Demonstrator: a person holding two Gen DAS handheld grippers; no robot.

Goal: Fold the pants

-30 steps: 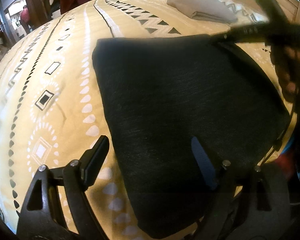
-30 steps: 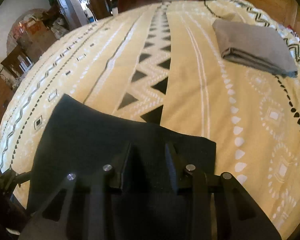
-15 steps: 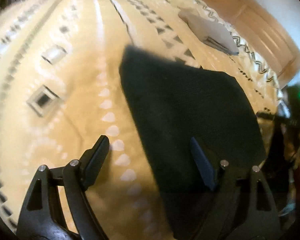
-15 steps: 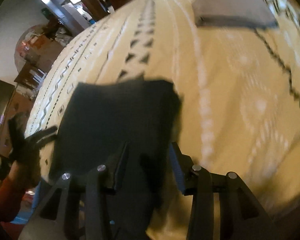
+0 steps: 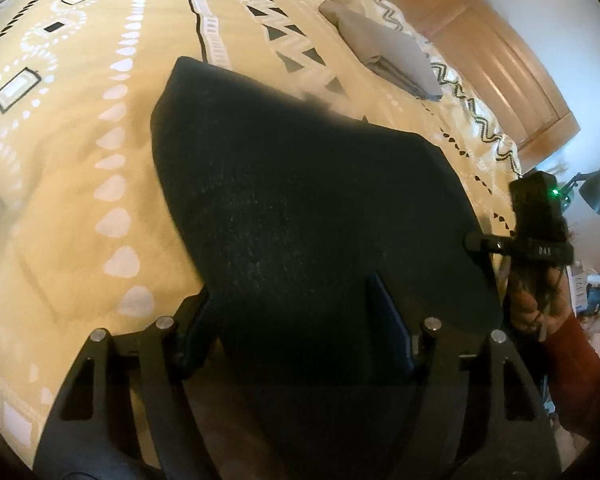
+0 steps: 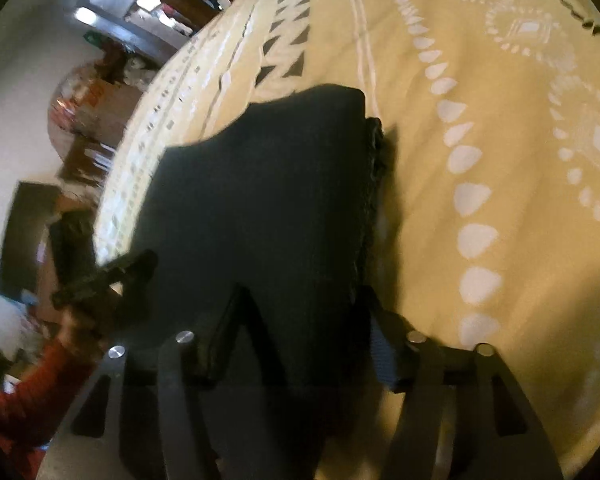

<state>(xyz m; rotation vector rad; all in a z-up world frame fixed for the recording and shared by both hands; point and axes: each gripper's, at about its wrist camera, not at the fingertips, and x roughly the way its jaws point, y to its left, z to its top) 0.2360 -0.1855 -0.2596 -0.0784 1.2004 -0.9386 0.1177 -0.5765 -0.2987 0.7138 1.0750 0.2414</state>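
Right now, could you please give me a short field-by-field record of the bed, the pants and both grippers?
surface: bed with a yellow patterned cover
pants: black pants, folded into a compact stack, lying flat on the cover
left gripper: near corner of the pants between its fingers, which have just been closing; grip not clear
right gripper: fingers have just been opening, straddling the pants' near edge
other item: folded grey garment farther up the bed, apart from the pants
person: red sleeve

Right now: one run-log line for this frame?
stage: pants folded | black pants: flat on bedspread | left gripper: closing, straddles near edge | right gripper: opening, over pants | grey folded garment: far side, apart
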